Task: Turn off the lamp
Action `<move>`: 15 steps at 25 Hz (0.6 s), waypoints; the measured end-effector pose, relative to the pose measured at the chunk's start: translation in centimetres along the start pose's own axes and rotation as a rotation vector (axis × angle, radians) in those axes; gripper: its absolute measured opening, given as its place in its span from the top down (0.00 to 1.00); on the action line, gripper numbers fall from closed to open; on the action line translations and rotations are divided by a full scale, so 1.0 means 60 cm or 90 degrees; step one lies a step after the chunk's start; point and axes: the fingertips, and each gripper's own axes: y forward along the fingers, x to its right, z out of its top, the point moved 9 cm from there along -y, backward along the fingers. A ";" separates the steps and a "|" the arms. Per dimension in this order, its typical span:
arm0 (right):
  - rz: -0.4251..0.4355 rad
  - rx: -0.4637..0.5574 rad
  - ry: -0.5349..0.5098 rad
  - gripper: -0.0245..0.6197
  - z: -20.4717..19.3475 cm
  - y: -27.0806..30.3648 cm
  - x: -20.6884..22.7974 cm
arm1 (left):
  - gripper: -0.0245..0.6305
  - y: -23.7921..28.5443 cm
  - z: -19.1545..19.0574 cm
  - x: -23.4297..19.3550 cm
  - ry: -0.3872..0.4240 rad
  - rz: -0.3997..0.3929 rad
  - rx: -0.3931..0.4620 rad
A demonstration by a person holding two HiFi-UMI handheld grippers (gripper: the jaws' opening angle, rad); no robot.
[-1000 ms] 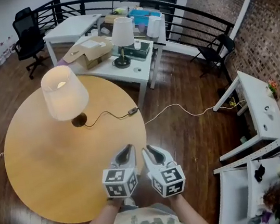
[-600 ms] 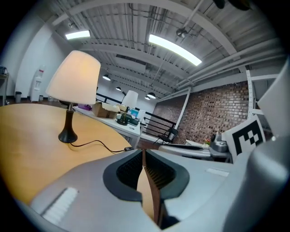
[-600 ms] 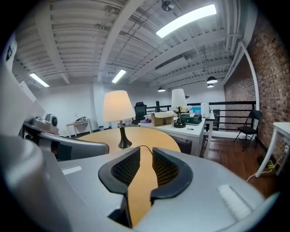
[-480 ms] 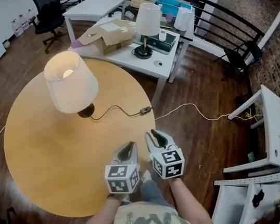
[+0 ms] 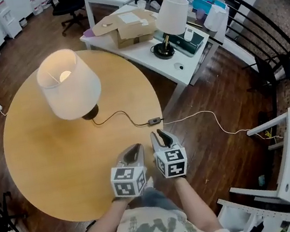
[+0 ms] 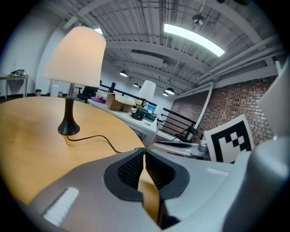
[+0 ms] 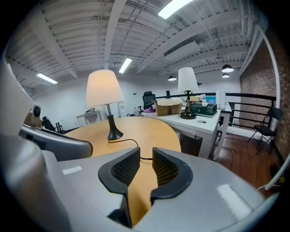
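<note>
I have both grippers over the near right rim of the round desk [image 5: 47, 155], with bare wood open to the left and floor off the edge to the right. The lit lamp [image 5: 69, 84] stands well apart at the far left. Its cord [image 5: 118, 117] runs to 1 inline switch [image 5: 155, 121] at the desk's edge, just ahead of the right gripper [image 5: 160, 135], whose jaws stand slightly apart and empty. The left gripper [image 5: 134, 150] is closed on nothing. The head view shows the switch plainly; the gripper views add the lamp's black base [image 7: 114, 134]
</note>
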 end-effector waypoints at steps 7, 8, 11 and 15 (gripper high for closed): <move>0.038 -0.045 -0.023 0.81 -0.011 0.082 0.045 | 0.96 0.029 0.001 -0.015 -0.005 0.058 -0.009; 0.043 -0.050 -0.028 0.80 -0.012 0.091 0.050 | 0.96 0.032 0.002 -0.017 -0.007 0.066 -0.009; 0.055 -0.065 -0.047 0.77 -0.013 0.116 0.058 | 0.96 0.039 0.003 -0.024 -0.013 0.088 -0.009; 0.059 -0.084 -0.070 0.76 -0.023 0.140 0.064 | 0.96 0.042 0.001 -0.033 -0.018 0.109 -0.012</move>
